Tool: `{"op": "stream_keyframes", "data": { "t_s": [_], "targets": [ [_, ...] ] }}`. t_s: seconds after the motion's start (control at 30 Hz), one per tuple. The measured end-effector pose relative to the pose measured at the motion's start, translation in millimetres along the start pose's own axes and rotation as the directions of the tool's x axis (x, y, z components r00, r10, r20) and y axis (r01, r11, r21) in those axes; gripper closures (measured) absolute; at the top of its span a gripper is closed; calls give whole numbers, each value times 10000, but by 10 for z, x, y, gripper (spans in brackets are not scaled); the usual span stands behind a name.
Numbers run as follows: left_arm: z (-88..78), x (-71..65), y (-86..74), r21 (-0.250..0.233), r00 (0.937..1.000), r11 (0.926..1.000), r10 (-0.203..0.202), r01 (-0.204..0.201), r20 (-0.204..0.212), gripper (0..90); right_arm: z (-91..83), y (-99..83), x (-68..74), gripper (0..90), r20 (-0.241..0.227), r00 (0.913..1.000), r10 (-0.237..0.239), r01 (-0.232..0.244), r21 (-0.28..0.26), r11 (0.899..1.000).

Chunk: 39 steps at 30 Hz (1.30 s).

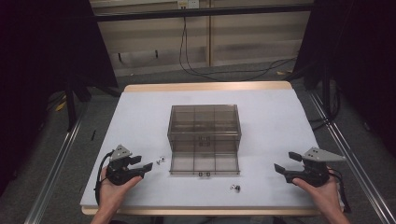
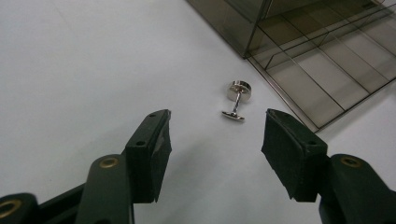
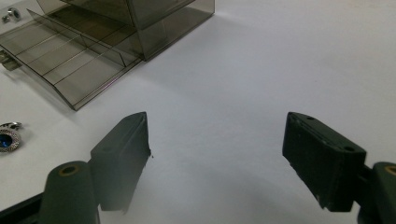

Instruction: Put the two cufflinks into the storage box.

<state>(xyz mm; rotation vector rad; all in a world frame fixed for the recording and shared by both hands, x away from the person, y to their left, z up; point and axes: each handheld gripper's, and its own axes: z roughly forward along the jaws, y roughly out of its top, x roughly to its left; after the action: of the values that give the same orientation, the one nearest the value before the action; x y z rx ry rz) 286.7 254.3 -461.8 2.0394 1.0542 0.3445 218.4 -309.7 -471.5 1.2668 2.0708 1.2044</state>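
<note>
A smoky clear box (image 1: pixel 204 122) with divided compartments stands mid-table, and a flat divided section (image 1: pixel 204 163) lies open at its front. A silver cufflink (image 1: pixel 160 160) lies just left of that section. My left gripper (image 1: pixel 145 163) is open close beside it; in the left gripper view the cufflink (image 2: pixel 237 102) rests on the table just beyond the open jaws (image 2: pixel 215 133). A second cufflink (image 1: pixel 235 188) with a blue face (image 3: pixel 8 139) lies near the front edge. My right gripper (image 1: pixel 283 161) is open and empty (image 3: pixel 217 137), off to the right of the box.
The white table top (image 1: pixel 275 121) ends in a wooden edge at the back (image 1: pixel 208 86) and front. Metal rails (image 1: pixel 56 158) run along the floor on both sides. Cables (image 1: pixel 224 72) lie on the floor behind the table.
</note>
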Motion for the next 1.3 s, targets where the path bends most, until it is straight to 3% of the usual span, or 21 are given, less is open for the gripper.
{"op": "stream_keyframes", "data": {
  "t_s": [0.23, 0.27, 0.33, 0.4, 0.57, 0.67, 0.77, 0.87, 1.03, 1.3],
  "targets": [
    [-12, -14, 42, 291, 9994, 9990, 335, -337, 70, 416, -6, -2, 0, 224, -182, 9998, -15, 17, 89, 10000],
    [-14, -12, 55, 392, 9986, 9979, 506, -511, 152, 416, -3, -4, 2, 223, -197, 9998, -10, 11, 97, 10000],
    [-6, -23, 77, 378, 9984, 9983, 425, -440, 385, 420, -2, -4, 4, 222, -181, 9998, 21, -19, 115, 9999],
    [-4, -34, 104, 553, 9970, 9960, 679, -698, 369, 426, 0, -5, 6, 222, -195, 9998, -9, 11, 121, 9999],
    [7, -44, 168, 761, 9950, 9936, 791, -836, 606, 433, 12, -9, 12, 211, -299, 9996, -14, 21, 252, 9997],
    [31, -82, 211, 1001, 9918, 9888, 1036, -1108, 746, 449, 20, -10, 13, 211, -320, 9995, -5, 13, 239, 9997],
    [42, -106, 276, 1253, 9849, 9827, 1211, -1365, 1238, 455, 24, -11, 18, 210, -384, 9993, -12, 23, 275, 9996],
    [53, -131, 339, 1461, 9807, 9760, 1422, -1614, 1341, 482, 19, -12, 15, 210, -497, 9987, 99, -89, 204, 9998],
    [83, -129, 390, 1689, 9811, 9723, 1396, -1614, 1342, 526, 28, -15, 20, 210, -525, 9986, 40, -28, 214, 9998],
    [127, -128, 497, 2144, 9792, 9598, 1560, -1813, 1296, 582, 29, -15, 26, 210, -590, 9983, -18, 32, 240, 9997]
  ]
}}
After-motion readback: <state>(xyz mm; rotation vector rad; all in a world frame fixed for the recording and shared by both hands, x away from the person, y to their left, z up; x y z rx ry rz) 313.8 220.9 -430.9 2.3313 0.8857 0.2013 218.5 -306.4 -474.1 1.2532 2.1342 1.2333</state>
